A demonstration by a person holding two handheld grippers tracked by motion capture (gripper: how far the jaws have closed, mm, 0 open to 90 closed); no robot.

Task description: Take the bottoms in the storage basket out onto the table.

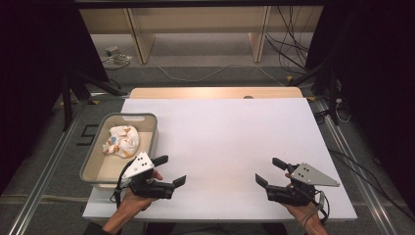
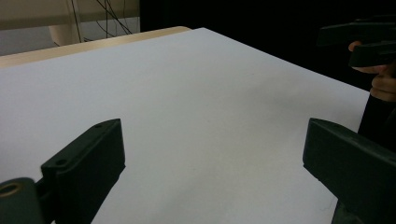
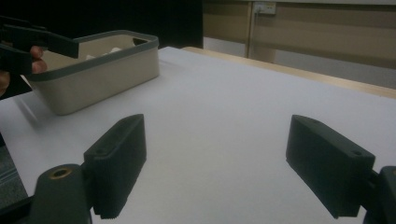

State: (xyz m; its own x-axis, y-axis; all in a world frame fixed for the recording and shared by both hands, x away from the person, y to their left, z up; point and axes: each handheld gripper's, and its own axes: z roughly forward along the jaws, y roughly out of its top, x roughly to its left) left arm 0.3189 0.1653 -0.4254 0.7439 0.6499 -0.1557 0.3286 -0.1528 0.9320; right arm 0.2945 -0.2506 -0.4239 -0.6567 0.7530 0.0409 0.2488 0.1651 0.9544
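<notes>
A beige bin (image 1: 149, 128) with a grey rim stands at the table's left edge, and a crumpled white cloth with orange marks (image 1: 122, 141) lies inside it. Just right of the bin's near corner a hand holds my left gripper (image 1: 170, 170), open with nothing between its jaws. Near the front right of the white table (image 1: 225, 137) my right gripper (image 1: 268, 171) is open and empty too, pointing left. In the right gripper view the bin (image 3: 100, 77) sits at upper left beyond my own spread jaws. The left gripper view shows bare table (image 2: 187, 107) between the jaws.
A strip of wooden tabletop (image 1: 215, 92) shows behind the white sheet. Dark stands and cables (image 1: 288, 44) lie on the floor behind and beside the table. The other hand and its gripper (image 2: 369, 46) appear at the far right of the left gripper view.
</notes>
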